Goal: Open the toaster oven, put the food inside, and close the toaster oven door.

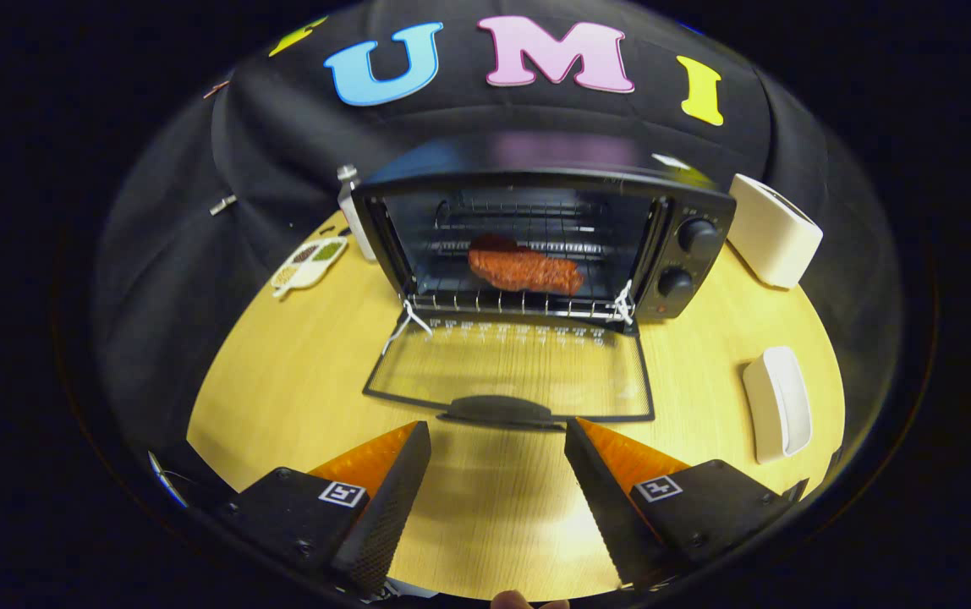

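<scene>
A black toaster oven [688, 254] stands on the wooden table [282, 372] with its glass door [509, 372] folded down flat toward me. A reddish-brown piece of food, like a steak [524, 269], lies on the wire rack inside. The door's dark handle [498, 411] sits just ahead of my fingers. My gripper [498, 431] is open, with nothing between its fingers, hovering over the table in front of the door's edge.
A white box-shaped appliance [773, 230] stands to the right of the oven, and a white oval object [779, 403] lies nearer on the right. Left of the oven are a small divided dish [309, 264] and a pale bottle [353, 211].
</scene>
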A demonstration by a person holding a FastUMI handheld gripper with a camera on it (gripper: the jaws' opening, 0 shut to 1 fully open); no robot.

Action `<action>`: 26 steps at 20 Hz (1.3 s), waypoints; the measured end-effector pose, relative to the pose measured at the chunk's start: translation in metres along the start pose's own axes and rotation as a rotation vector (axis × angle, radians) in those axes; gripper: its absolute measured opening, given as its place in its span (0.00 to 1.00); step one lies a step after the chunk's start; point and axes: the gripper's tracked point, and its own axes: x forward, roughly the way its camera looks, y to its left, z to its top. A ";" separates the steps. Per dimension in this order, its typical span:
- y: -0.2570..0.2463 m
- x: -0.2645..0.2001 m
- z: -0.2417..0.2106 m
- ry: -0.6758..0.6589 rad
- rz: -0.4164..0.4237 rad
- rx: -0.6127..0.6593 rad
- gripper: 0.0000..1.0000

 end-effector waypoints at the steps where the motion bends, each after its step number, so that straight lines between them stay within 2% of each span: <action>1: 0.000 0.007 -0.007 0.028 -0.016 0.005 0.99; 6: -0.011 0.039 -0.028 0.123 -0.113 0.065 0.99; 14: -0.002 0.063 -0.031 0.154 -0.180 0.117 0.99; 18: -0.003 0.063 -0.032 0.150 -0.186 0.113 0.98; 26: 0.001 0.035 -0.013 0.051 -0.164 0.099 0.98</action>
